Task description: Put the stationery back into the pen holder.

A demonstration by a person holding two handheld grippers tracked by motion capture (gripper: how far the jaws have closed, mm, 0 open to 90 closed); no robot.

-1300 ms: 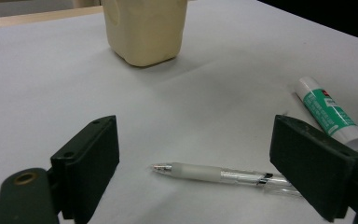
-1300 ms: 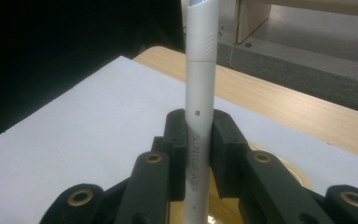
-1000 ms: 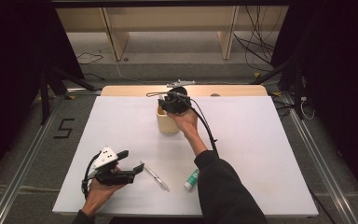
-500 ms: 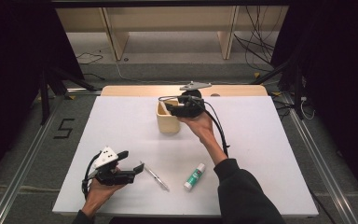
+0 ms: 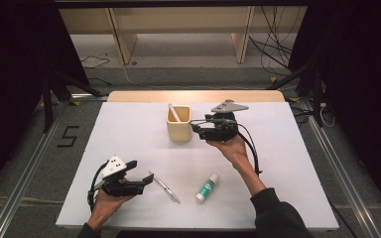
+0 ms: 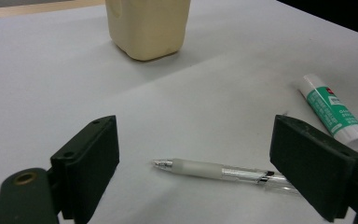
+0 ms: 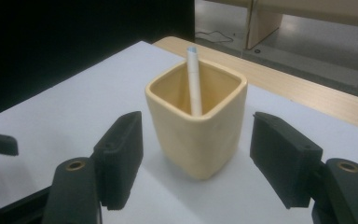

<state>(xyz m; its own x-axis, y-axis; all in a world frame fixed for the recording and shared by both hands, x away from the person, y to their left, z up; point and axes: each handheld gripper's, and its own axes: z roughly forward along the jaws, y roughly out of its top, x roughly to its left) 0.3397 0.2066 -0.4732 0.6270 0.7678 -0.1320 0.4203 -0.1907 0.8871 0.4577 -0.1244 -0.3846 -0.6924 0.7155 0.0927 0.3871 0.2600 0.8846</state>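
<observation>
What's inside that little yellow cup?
A single white pen-like stick stands in the yellow cup, leaning against the rim with its top poking above it. The cup's walls hide its lower end and the bottom.

Bright, even overhead light on the white table (image 5: pixel 129 129); dark surroundings, soft close-up blur.

Pen's (image 6: pixel 223 171) clip end behind hand-held gripper (glue stick (image 6: pixel 335 112) label blurred)

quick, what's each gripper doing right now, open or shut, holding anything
Left gripper: open, empty, its jaws either side of the pen on the table.
Right gripper: open, empty, jaws just opened beside the cup.
</observation>
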